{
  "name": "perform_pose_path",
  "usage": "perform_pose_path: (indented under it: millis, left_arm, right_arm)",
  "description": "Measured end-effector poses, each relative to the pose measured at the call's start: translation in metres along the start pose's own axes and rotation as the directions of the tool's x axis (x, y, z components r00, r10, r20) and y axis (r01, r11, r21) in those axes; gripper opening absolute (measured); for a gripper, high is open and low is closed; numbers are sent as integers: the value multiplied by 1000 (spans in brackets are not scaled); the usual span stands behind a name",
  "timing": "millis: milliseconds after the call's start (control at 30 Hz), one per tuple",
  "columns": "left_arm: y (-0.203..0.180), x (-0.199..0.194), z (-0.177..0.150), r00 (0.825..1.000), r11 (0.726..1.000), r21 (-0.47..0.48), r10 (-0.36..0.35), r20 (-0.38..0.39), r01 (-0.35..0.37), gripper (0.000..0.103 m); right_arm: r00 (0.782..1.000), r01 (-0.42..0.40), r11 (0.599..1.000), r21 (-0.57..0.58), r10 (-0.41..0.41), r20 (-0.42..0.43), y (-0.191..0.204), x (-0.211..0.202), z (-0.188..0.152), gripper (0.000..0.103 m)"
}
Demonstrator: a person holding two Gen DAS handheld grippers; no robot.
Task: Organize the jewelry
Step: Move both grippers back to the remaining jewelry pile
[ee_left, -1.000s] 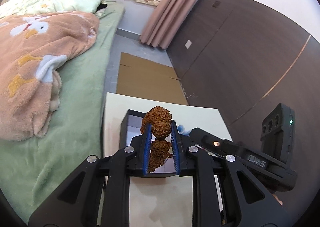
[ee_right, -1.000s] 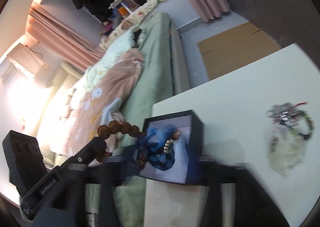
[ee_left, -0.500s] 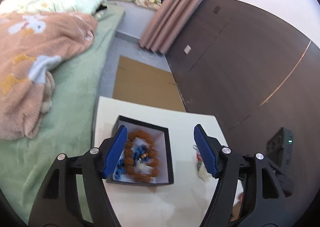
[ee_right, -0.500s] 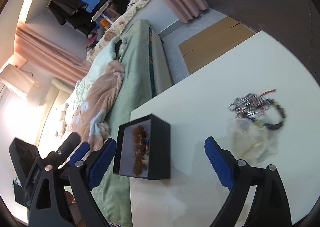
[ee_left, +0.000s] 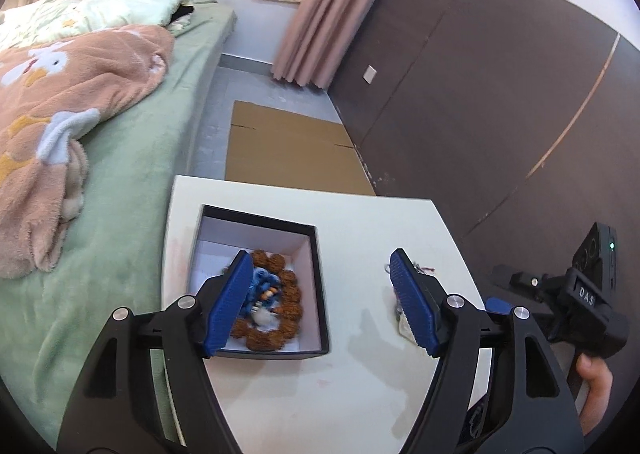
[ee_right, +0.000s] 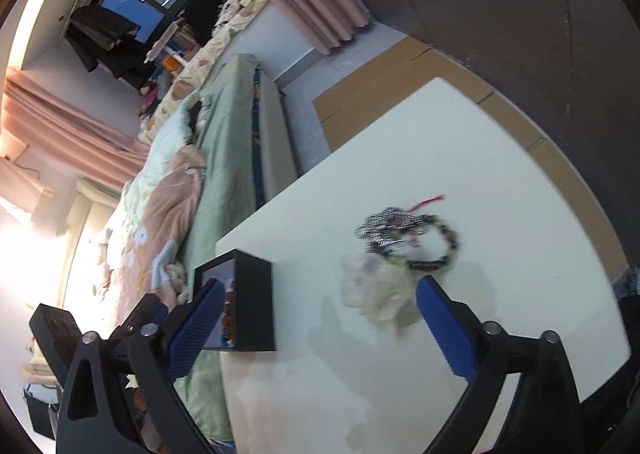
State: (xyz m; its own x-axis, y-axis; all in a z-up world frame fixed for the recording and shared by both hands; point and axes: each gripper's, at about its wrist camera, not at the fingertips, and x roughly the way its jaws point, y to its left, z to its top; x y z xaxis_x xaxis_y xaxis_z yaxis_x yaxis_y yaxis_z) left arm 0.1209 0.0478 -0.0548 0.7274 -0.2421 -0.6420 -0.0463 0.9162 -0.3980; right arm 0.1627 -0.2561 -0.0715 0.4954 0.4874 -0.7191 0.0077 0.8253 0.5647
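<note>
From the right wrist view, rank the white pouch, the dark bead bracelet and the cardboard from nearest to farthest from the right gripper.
1. White pouch: on the table just ahead, beside the right gripper's right finger.
2. Dark bead bracelet: just beyond the pouch.
3. Cardboard: on the floor past the table's far edge.

So I count one black box [ee_left: 316, 286] at 9 o'clock on the table [ee_right: 500, 174], with two bracelets inside: one brown bead bracelet [ee_left: 288, 306], one blue [ee_left: 262, 282]. Loose pile [ee_right: 408, 238] at 3 o'clock, count unclear.
</note>
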Motion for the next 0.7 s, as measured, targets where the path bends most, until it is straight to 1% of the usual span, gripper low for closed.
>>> perform_pose_path:
  millis: [167, 200, 267, 333, 400, 433, 533, 600, 667, 700]
  left_arm:
    - [-23, 14, -3, 999, 999, 32, -24, -38, 26, 71]
    - [-30, 18, -4, 998, 998, 54, -22, -50, 24, 71]
    - [-45, 27, -6, 997, 996, 85, -26, -79, 33, 71]
    - [-54, 35, -8, 994, 994, 92, -41, -105, 51, 71]
    - [-64, 44, -11, 990, 993, 106, -44, -132, 58, 71]
    - [-68, 49, -13, 988, 992, 109, -46, -147, 63, 71]
    - [-78, 68, -20, 976, 991, 102, -61, -209, 83, 71]
    - [-85, 80, -23, 972, 991, 111, -54, -227, 81, 71]
    - [-92, 91, -28, 966, 988, 116, -70, -250, 102, 69]
    - [-94, 95, -30, 964, 987, 115, -78, -255, 110, 69]
  right_arm:
    - [1000, 21, 1000, 24, -20, -11, -18, 0, 7, 95]
    - [1000, 26, 999, 37, -26, -16, -22, 1, 8, 95]
    - [1000, 22, 998, 65, -20, -24, -30, 3, 9, 95]
    - [999, 16, 996, 85, -13, -29, -35, 2, 10, 93]
    - [999, 15, 995, 98, -12, -31, -39, 1, 9, 91]
    - [999, 13, 995, 103, -10, -34, -41, 0, 9, 88]
    - [999, 13, 992, 125, -9, -39, -48, -2, 10, 82]
    - [999, 20, 989, 147, -14, -40, -54, -2, 11, 78]
    - [999, 33, 986, 163, -26, -41, -59, -2, 11, 71]
    - [998, 40, 984, 172, -33, -45, -62, 0, 11, 70]
